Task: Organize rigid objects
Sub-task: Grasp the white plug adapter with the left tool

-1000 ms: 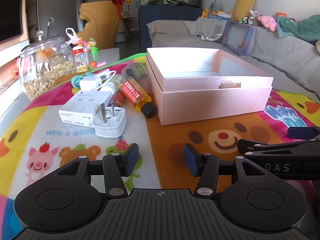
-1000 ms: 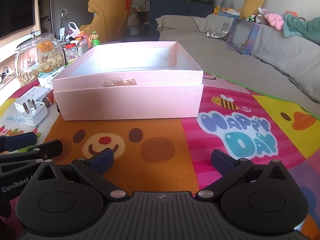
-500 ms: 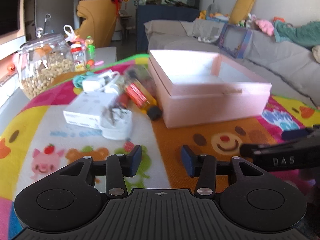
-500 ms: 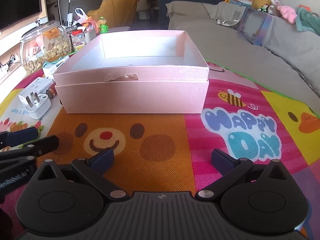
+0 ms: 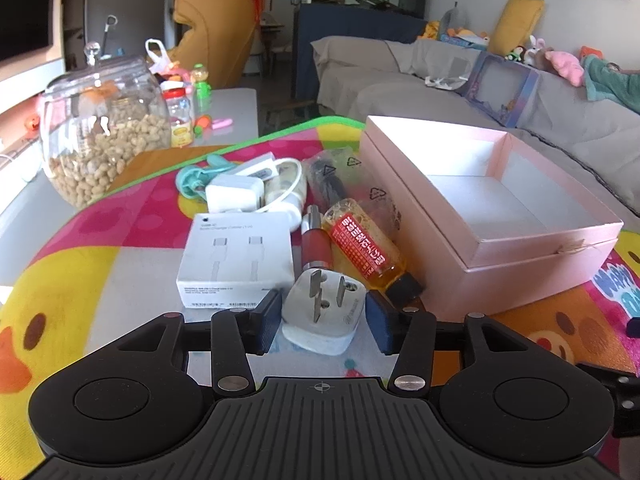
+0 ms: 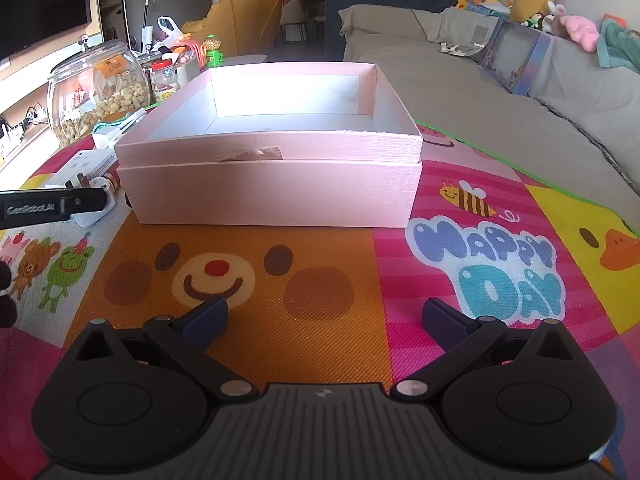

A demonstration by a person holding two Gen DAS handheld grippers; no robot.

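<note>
A white plug adapter (image 5: 323,314) lies prongs-up on the mat between the pads of my left gripper (image 5: 322,322), which is open around it with small gaps on both sides. Behind it lie a white cable box (image 5: 236,262), a yellow bottle with a red label (image 5: 366,246), a red tube (image 5: 316,246) and a white charger with cable (image 5: 236,196). The open pink box (image 5: 492,216) stands to the right and looks empty; it also shows in the right wrist view (image 6: 272,168). My right gripper (image 6: 324,318) is open and empty in front of the box.
A glass jar of nuts (image 5: 102,132) stands at the back left, with small bottles (image 5: 180,114) beside it. A colourful mat (image 6: 320,280) covers the table. A grey sofa (image 5: 440,80) runs behind on the right. The left gripper's finger (image 6: 52,206) shows at the right view's left edge.
My left gripper has moved forward and left, so the plug adapter now sits between its pads. The right gripper has risen slightly and stayed open.
</note>
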